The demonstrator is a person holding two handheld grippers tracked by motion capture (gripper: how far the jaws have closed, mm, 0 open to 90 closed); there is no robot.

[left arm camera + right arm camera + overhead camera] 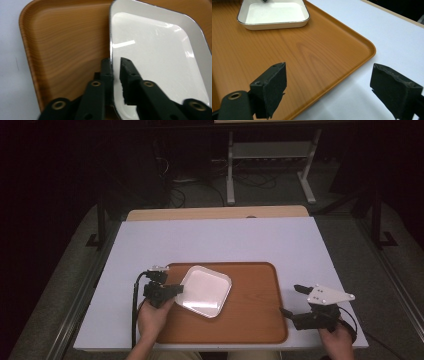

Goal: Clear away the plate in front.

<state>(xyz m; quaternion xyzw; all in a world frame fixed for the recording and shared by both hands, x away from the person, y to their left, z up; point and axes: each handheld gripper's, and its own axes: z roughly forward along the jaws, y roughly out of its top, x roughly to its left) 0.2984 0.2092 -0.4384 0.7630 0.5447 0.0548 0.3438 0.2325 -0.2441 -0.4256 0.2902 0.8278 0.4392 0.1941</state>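
A white square dish (205, 290) lies on the left half of a brown wooden tray (250, 310). My left gripper (176, 290) is shut on the dish's left rim; in the left gripper view its jaws pinch the thin dark-edged rim of the dish (160, 57), one jaw outside over the tray (62, 50), one inside. My right gripper (295, 301) stands open at the tray's right edge, one jaw over the tray (287, 55) and one over the white table (352, 100). The dish (274, 12) sits far off in that view.
The tray rests on a white table top (215, 240) with a wooden strip (215, 213) along its far edge. Beyond stand a metal frame (270, 155) and cables on a grey floor. A black cable (135, 305) trails from the left gripper.
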